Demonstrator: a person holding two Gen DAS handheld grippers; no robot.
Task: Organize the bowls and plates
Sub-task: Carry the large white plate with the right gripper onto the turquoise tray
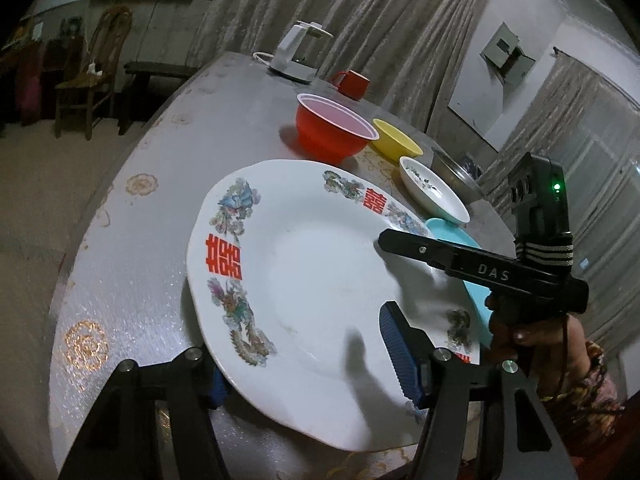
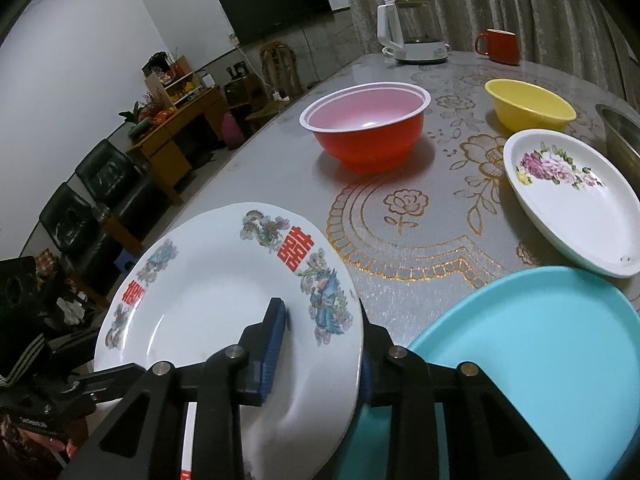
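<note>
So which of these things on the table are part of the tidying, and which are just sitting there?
Part of the job:
white plate, gripped by both tools
teal plate
flowered dish
red bowl
yellow bowl
metal bowl

Just sitting there:
kettle
red mug
tablecloth

Both wrist views sit close above the white plate point(image 1: 304, 248), the left looking across it rightward, the right leftward, sharing the worktop point(image 2: 420, 240) beyond.
</note>
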